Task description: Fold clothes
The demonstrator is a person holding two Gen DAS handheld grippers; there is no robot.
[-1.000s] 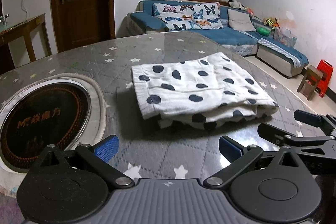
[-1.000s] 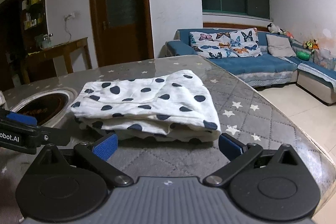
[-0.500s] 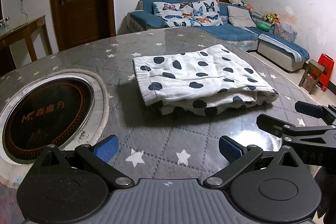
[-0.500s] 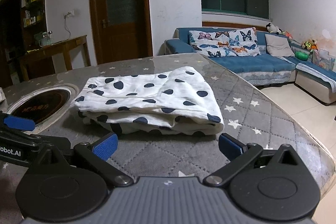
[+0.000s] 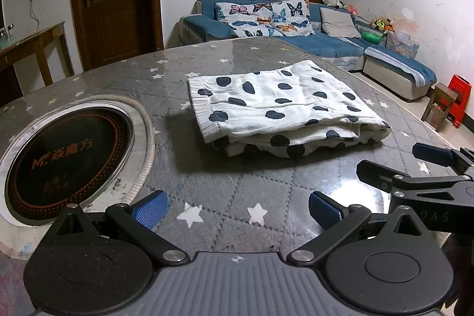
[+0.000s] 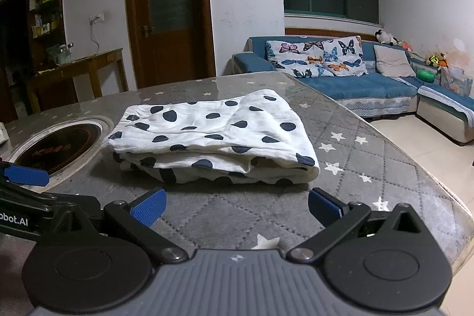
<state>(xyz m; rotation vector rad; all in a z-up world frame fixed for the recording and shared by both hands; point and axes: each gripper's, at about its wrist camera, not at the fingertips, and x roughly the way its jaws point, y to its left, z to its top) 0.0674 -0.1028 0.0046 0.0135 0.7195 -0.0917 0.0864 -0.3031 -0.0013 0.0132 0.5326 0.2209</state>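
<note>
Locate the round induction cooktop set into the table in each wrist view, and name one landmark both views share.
Left wrist view: the round induction cooktop fills the lower left, left of the folded polka-dot cloth.
Right wrist view: the cooktop sits at the mid-left edge, left of the cloth and partly hidden behind the left gripper.
Shared landmark: the butterfly-print cushion on the blue sofa.

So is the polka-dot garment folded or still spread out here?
Folded: the polka-dot garment lies as a compact rectangle on the table, stacked layers visible along its near edge.
</note>
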